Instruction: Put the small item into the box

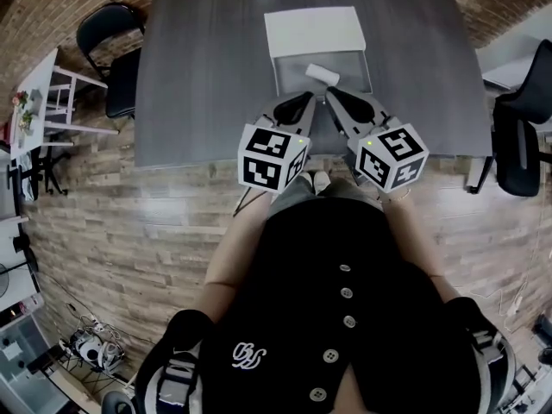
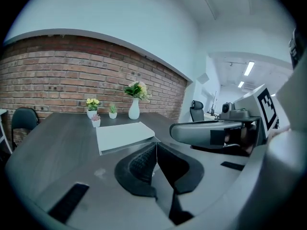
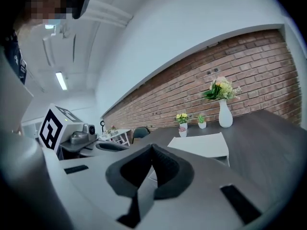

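Small item [image 1: 322, 73], white and oblong, is seen lying inside the open grey box [image 1: 349, 65] on the tabletop [image 1: 198, 76]. A white lid [image 1: 315, 31] is laid flat at the box's far side. The left gripper [image 1: 307, 98] and right gripper [image 1: 331, 93] are held at the box's near edge, side by side. Each one's fingers [image 2: 139, 163] are pressed together, with nothing pinched between them.

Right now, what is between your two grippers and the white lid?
In the head view, the open box lies between the white lid and the left gripper and right gripper, with the small white item lying in it.
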